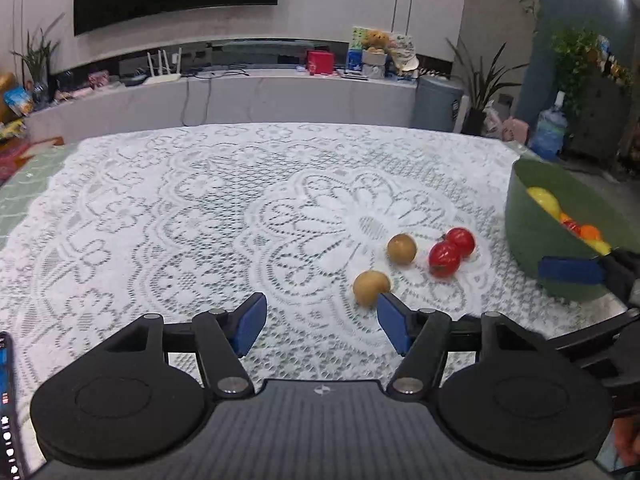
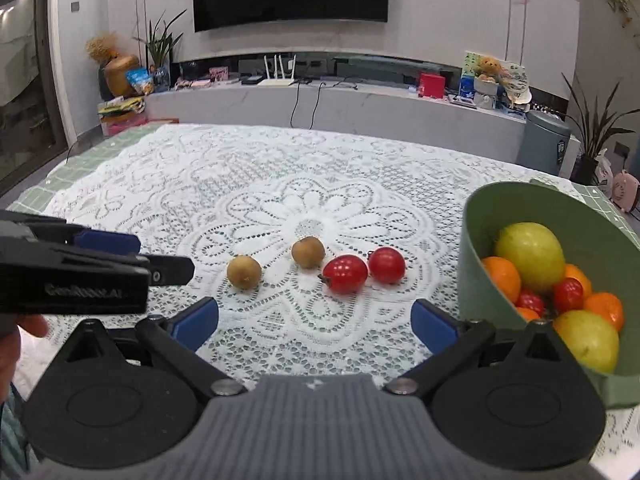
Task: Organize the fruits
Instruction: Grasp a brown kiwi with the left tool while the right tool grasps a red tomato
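Both grippers hang over the lace tablecloth point(image 2: 280, 168), empty: the left gripper point(image 1: 322, 322) moderately open with nothing between its pads, the right gripper point(image 2: 315, 320) spread wide. Two brown fruits point(image 2: 244, 272) point(image 2: 307, 251) and two red tomatoes point(image 2: 345, 274) point(image 2: 386, 265) lie loose beside the green bowl point(image 2: 480, 216) of fruit. The step looks like sorting; the left's likely next move is closing on the nearest brown fruit point(image 1: 371, 287), just ahead of its right pad point(image 1: 394, 326), with open cloth leftward and the bowl crowding the right.

The tabletop point(image 2: 120, 184) wears a white lace cloth point(image 2: 248, 200); at centre lie two brown round fruits point(image 2: 244, 272), two red tomatoes point(image 2: 345, 274), a green bowl point(image 2: 472, 272) at three o'clock.
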